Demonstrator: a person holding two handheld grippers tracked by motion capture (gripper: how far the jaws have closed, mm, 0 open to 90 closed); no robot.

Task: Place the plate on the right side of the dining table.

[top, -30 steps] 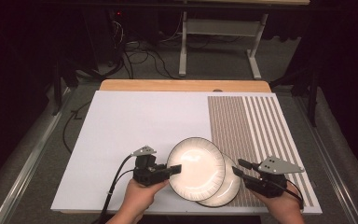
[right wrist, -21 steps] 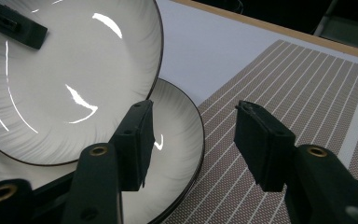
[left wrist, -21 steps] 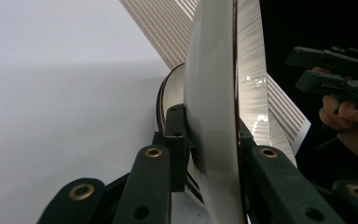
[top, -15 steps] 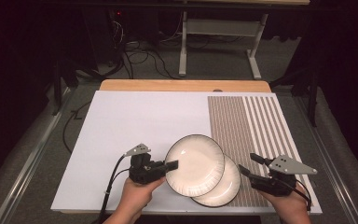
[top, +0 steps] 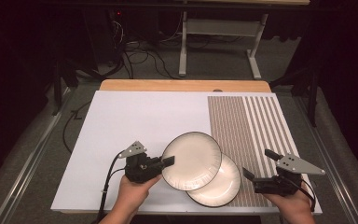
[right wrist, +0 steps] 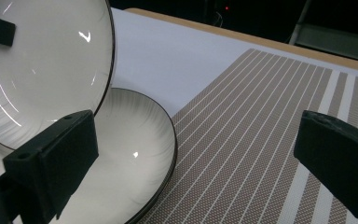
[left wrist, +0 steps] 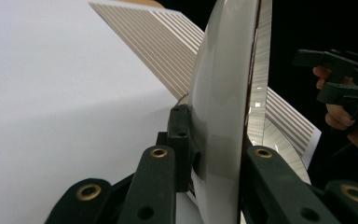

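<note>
Two white plates with dark rims sit near the table's front edge. My left gripper [top: 168,161] is shut on the left rim of the upper plate [top: 191,161], holding it raised and tilted over the lower plate [top: 221,186]. In the left gripper view the pads clamp that plate's [left wrist: 223,93] rim edge-on. The lower plate [right wrist: 130,154] lies flat, partly on the striped placemat [top: 247,126]. My right gripper [top: 259,163] is just right of the plates. Its jaws have just been opening and now stand wide with nothing between them [right wrist: 196,154].
A white cover [top: 135,121] spreads over the table, with a wooden edge [top: 186,85] at the back. Beyond the table, cables and a metal stand [top: 214,28] lie on the dark floor. A rail [top: 23,163] runs along the table's left side.
The right gripper's jaws have spread wide and it has drawn slightly right, off the plates' edge. The left gripper keeps its hold, and the upper plate has shifted a little to the left.
</note>
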